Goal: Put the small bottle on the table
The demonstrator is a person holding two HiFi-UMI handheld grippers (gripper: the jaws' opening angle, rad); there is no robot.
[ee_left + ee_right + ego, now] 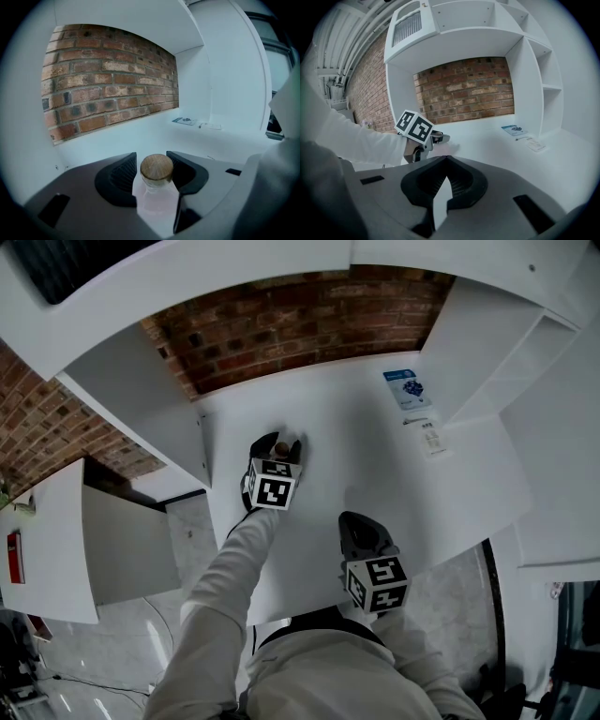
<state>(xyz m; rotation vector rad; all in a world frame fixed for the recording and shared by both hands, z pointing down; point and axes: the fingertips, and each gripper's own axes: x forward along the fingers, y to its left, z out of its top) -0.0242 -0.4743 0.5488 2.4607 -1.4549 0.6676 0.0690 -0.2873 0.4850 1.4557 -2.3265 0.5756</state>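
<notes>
Left gripper (280, 441): jaws flank small bottle (281, 447) over white table (375, 460); right gripper (352, 519) well apart.

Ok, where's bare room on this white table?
The white table is bare in its middle, between the small clear cork-topped bottle and the blue-printed leaflet. Right rear is crowded: leaflet and white card. The left gripper straddles the bottle.

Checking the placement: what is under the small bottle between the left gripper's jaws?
The white table lies beneath the small bottle, which stands upright between the left gripper's parted jaws. Its base is covered by the gripper body, so contact cannot be seen.
</notes>
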